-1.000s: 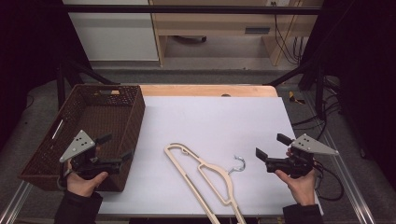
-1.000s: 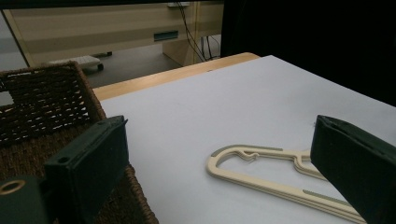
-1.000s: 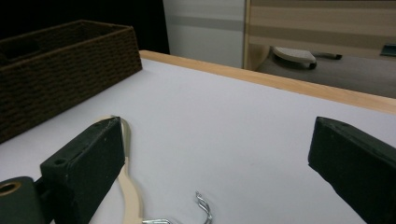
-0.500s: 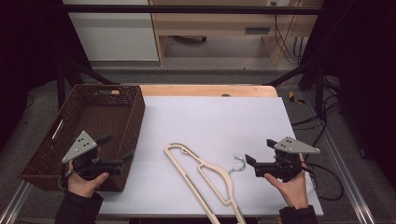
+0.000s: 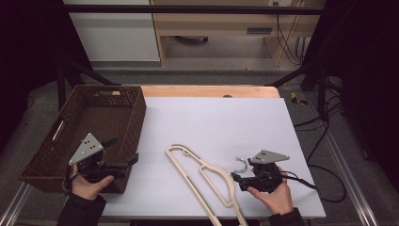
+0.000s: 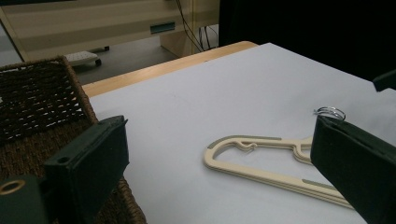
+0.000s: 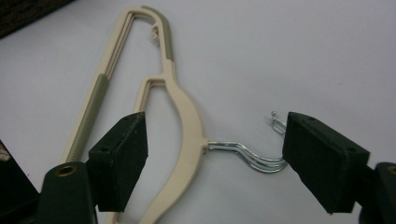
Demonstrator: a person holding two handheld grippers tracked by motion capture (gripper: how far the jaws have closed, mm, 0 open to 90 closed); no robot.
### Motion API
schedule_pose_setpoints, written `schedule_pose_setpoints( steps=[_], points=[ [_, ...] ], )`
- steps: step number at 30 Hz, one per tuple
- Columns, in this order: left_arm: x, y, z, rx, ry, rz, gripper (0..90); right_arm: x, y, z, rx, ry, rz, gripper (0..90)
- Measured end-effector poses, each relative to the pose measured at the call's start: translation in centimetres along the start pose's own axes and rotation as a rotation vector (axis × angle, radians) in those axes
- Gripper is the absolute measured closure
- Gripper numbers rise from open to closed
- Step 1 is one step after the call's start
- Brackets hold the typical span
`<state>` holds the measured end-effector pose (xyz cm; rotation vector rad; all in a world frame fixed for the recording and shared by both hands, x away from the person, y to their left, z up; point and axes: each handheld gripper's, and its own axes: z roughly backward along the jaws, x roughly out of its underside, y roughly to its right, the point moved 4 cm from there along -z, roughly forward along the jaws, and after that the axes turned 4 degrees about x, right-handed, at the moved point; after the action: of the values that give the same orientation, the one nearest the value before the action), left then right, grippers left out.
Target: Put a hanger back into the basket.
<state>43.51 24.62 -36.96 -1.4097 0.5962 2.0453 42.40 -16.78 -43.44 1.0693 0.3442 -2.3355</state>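
Right gripper (image 7: 212, 163) jaws just closing, not yet gripping, astride cream hanger (image 7: 184, 121) neck and metal hook (image 7: 247, 156)

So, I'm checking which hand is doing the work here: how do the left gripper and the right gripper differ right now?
The left gripper hovers by the wicker basket, jaws open on nothing; the right gripper sits low at the hangers. The right gripper's jaws have just been closing around the hangers' neck and metal hook, pads not yet touching. Both are hand-held, black-jawed and carry a grey plate.
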Motion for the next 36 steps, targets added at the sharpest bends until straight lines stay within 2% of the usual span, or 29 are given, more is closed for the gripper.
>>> schedule_pose_setpoints(
  steps=[3, 6, 7, 9, 11, 13, 18, 19, 20, 22, 23, 29, 31, 32, 33, 34, 35, 36],
  points=[
    [0.0, 0.1, 0.0, 0.0, -0.003, -0.005, 4.0, 0.3, -0.5, -0.7, -0.005, -0.027, -0.004, 26.1],
    [0.1, 0.4, -0.3, 0.005, -0.011, -0.012, 4.0, 1.0, -1.0, -1.9, -0.005, -0.091, -0.002, 29.0],
    [0.1, 0.5, -0.4, 0.008, -0.015, -0.013, 4.0, 1.1, -1.2, -2.1, -0.001, -0.1, -0.015, 29.8],
    [0.1, 0.5, -0.4, 0.008, -0.017, -0.016, 4.1, 1.3, -1.2, -2.3, 0.002, -0.105, 0.001, 31.7],
    [0.1, 0.6, -0.5, 0.011, -0.02, -0.018, 4.1, 1.7, -1.7, -2.7, -0.003, -0.129, -0.033, 35.1],
    [0.2, 0.7, -0.6, 0.013, -0.023, -0.019, 4.1, 2.0, -1.8, -3.0, 0.002, -0.162, -0.019, 37.1],
    [0.3, 1.0, -0.9, 0.021, -0.031, -0.022, 4.1, 2.6, -2.1, -4.0, 0.015, -0.212, -0.032, 43.4],
    [0.3, 1.2, -1.0, 0.026, -0.036, -0.025, 4.2, 2.8, -2.0, -4.5, 0.011, -0.224, -0.018, 46.4],
    [0.3, 1.2, -1.1, 0.027, -0.038, -0.027, 4.2, 2.9, -2.3, -4.6, 0.007, -0.243, -0.051, 48.2],
    [0.4, 1.3, -1.2, 0.03, -0.042, -0.028, 4.2, 3.0, -2.4, -4.9, 0.002, -0.254, -0.069, 50.3],
    [0.4, 1.4, -1.4, 0.032, -0.047, -0.032, 4.2, 3.2, -2.3, -5.1, 0.008, -0.266, -0.052, 51.0],
    [0.6, 1.7, -1.8, 0.039, -0.06, -0.039, 4.3, 3.3, -2.3, -5.5, -0.003, -0.271, -0.05, 54.8],
    [0.6, 1.7, -1.9, 0.041, -0.064, -0.042, 4.3, 3.3, -2.3, -5.5, -0.003, -0.273, -0.056, 55.7],
    [0.7, 1.7, -1.9, 0.041, -0.066, -0.042, 4.3, 3.2, -2.5, -5.5, -0.013, -0.268, -0.083, 56.0],
    [0.7, 1.7, -1.9, 0.041, -0.066, -0.042, 4.3, 3.2, -2.5, -5.5, -0.012, -0.271, -0.086, 56.8],
    [0.7, 1.8, -1.9, 0.043, -0.069, -0.046, 4.4, 3.3, -2.3, -5.5, -0.002, -0.28, -0.065, 57.0],
    [0.7, 1.8, -2.0, 0.043, -0.068, -0.046, 4.3, 3.3, -2.3, -5.6, -0.004, -0.279, -0.064, 56.6],
    [0.7, 1.8, -2.0, 0.045, -0.069, -0.044, 4.4, 3.3, -2.6, -5.6, -0.018, -0.277, -0.09, 55.8]
  ],
)
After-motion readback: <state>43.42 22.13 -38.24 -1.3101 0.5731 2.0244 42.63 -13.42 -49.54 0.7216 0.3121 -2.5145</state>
